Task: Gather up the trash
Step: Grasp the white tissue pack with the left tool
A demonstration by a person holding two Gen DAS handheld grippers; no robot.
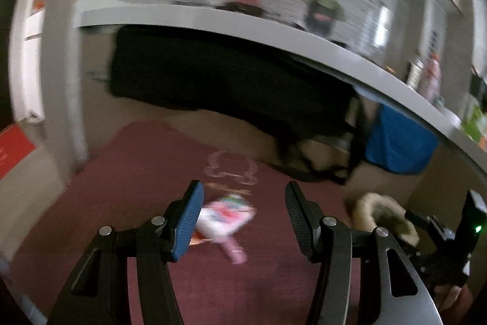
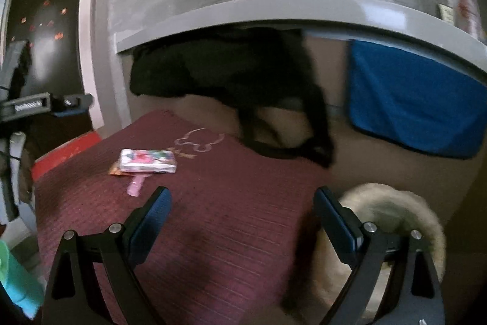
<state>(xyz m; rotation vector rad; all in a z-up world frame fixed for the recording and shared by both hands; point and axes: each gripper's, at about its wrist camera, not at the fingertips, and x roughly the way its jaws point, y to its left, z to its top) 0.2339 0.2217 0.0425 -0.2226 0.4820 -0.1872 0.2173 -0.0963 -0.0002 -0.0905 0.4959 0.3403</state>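
Left claw [image 1: 242,203]: jaws stand wide apart, nothing between the pads, nothing held. Right claw [image 2: 242,207]: jaws likewise spread wide and empty. Both point forward and down over a maroon mat [image 2: 213,218].

Trash on the mat: a flat white-and-pink packet [image 1: 226,215], an orange wrapper [image 1: 197,240] peeking from under its near-left corner, and a small pink piece [image 1: 236,253] just in front of it.

Position relative to left claw: the packet lies beyond the tips, in the lower part of the gap between the fingers, nearer the left finger [image 1: 185,221], which covers part of its left end. No contact. The picture is blurred, so its print cannot be read.

Position relative to right claw: packet [image 2: 148,161] lies well ahead and to the left of the left finger [image 2: 149,223], outside the gap. Orange wrapper [image 2: 117,169] at its left end, pink piece [image 2: 136,186] nearer the claw, touching or just beside the packet's near edge.

Orientation: in the right wrist view the packet's long axis runs left-right across the mat, almost level, flat face up. The pink piece runs from the packet toward the camera, slanting slightly left. In the left wrist view the packet sits tilted, right end higher.

A furry beige item [image 2: 392,212] lies right of the mat, behind the right finger.
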